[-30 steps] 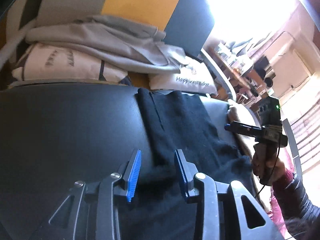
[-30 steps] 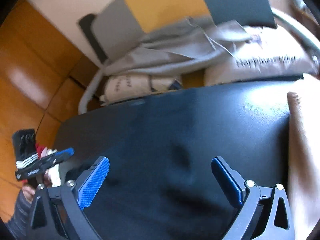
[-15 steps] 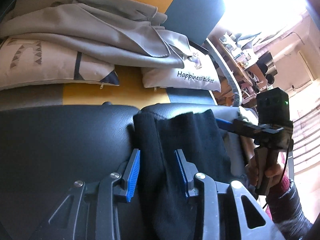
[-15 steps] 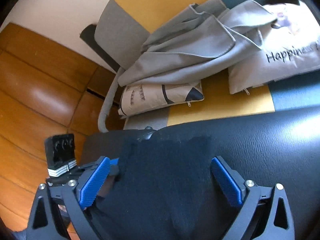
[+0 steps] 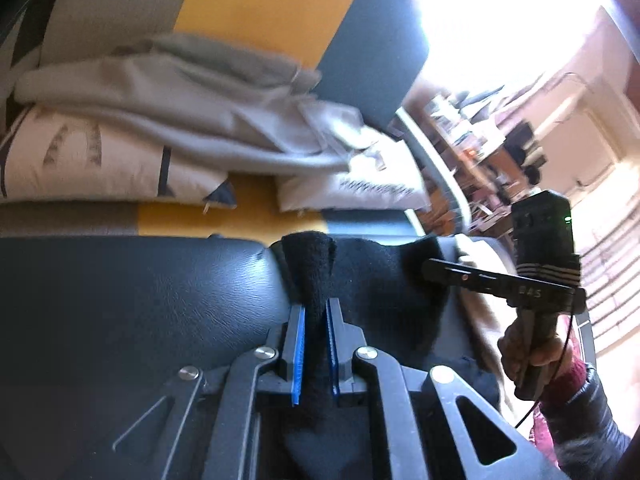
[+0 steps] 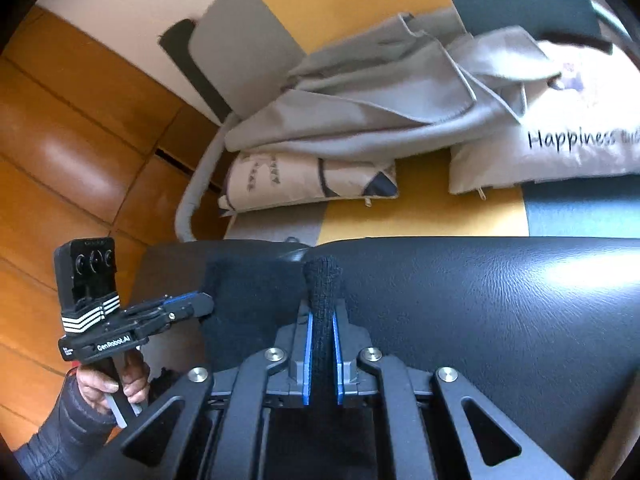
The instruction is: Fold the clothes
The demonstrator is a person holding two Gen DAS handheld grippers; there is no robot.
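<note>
Half a second ago both my claws gaped around the black sweater [image 5: 384, 280]; now my left claw [image 5: 315, 336] and right claw [image 6: 321, 344] each pinch a bunched fold of it, stretched between them over the black seat [image 6: 500, 320] ahead.

Counted: two grippers [image 5: 315, 344] [image 6: 321, 354], one black garment [image 5: 384, 280], two printed cushions [image 6: 312, 180] [image 6: 560, 152], one grey garment [image 6: 380, 100].

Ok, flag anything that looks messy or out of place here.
Only the grey garment: it lies crumpled and unfolded across the two cushions. The black garment is pinched evenly by both grippers.
</note>
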